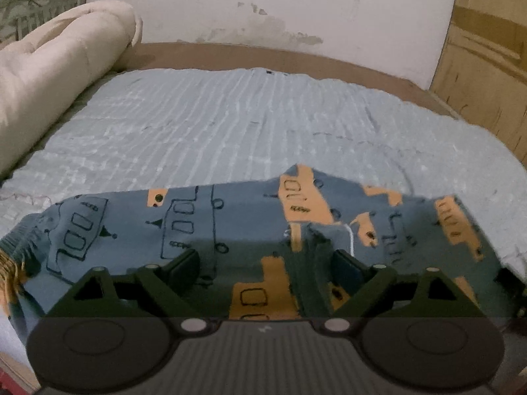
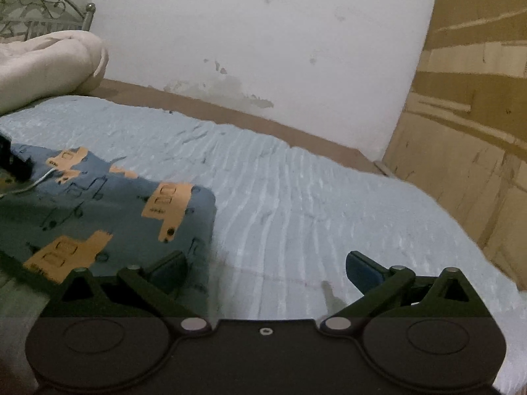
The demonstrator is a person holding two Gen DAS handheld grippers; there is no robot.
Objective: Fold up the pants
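My left gripper (image 1: 266,260) hangs agape directly over the pants (image 1: 184,230), whose long axis runs nine to three, while my right gripper (image 2: 266,263), equally wide and empty, has them at ten o'clock, farther off.

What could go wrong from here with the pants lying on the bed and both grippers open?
1. The pants lie bunched near the middle, with a raised ridge; folding now may lock in creases.
2. A white drawstring trails loose near the left gripper; the jaws might catch it instead of cloth.
3. The right gripper straddles the pants' edge and the blue bedspread; closing there may pinch the bedspread too.
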